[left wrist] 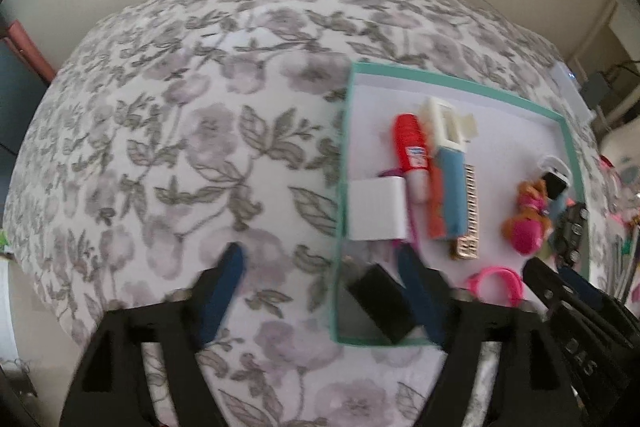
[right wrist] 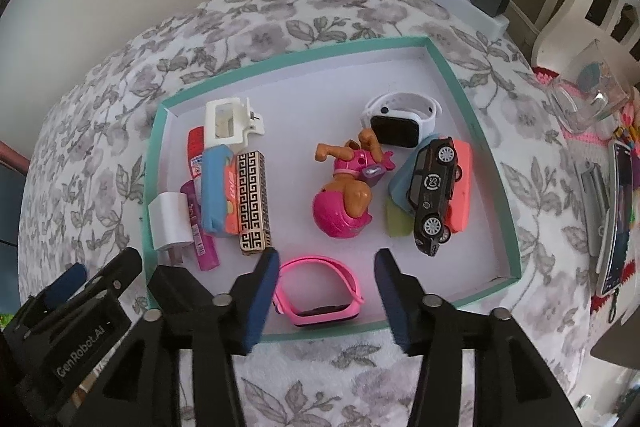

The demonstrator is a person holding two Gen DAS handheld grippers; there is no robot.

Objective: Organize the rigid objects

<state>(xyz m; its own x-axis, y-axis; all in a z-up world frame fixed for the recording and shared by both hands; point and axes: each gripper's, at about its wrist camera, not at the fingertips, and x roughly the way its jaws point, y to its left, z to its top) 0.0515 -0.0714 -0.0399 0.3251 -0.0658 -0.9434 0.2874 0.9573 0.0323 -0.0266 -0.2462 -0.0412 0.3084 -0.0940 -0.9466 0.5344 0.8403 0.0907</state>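
Right gripper (right wrist: 326, 291) jaws apart, nothing gripped; pink watch (right wrist: 318, 291) lies free between its fingers in teal tray (right wrist: 496, 187). Left gripper (left wrist: 320, 291) wide, empty; black block (left wrist: 380, 303) by its right finger.

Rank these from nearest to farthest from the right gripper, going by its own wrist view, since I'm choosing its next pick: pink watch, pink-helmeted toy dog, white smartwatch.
1. pink watch: lying between the open fingers of the right gripper, untouched, at the tray's near edge.
2. toy dog: mid-tray, beyond the pink watch.
3. white smartwatch: behind the dog, toward the tray's far right.
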